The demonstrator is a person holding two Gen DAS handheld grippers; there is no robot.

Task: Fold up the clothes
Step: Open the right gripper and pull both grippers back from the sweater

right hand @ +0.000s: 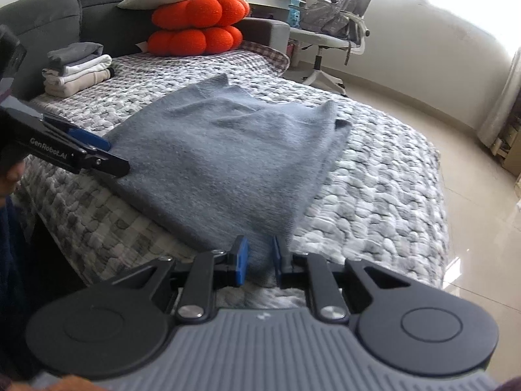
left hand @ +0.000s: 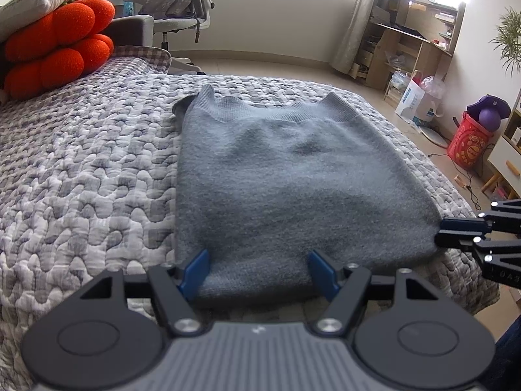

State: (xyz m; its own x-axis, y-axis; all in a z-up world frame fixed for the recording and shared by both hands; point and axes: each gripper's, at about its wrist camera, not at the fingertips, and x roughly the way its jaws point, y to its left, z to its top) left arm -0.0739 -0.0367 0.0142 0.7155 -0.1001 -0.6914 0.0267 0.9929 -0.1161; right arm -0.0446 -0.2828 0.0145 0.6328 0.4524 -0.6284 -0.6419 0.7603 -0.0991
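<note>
Right wrist: right hand-held gripper (right hand: pixel 259 262) pinched on sweater (right hand: pixel 228 150) corner, prob. for lift. Left hand-held gripper (left hand: pixel 259 270) wide open, straddles other near edge, grips nothing. Bed (right hand: pixel 374 179) flat support.

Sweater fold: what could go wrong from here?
1. Uneven grab: the right claw is pinched on the near corner of the grey sweater, while the left claw stands open astride the near edge. Lifting now would likely skew the fold.
2. The sweater's corner lies by the quilt edge; a pull toward the person may drag it off the bed.
3. A sleeve peeks out at the far end and could slip loose.
</note>
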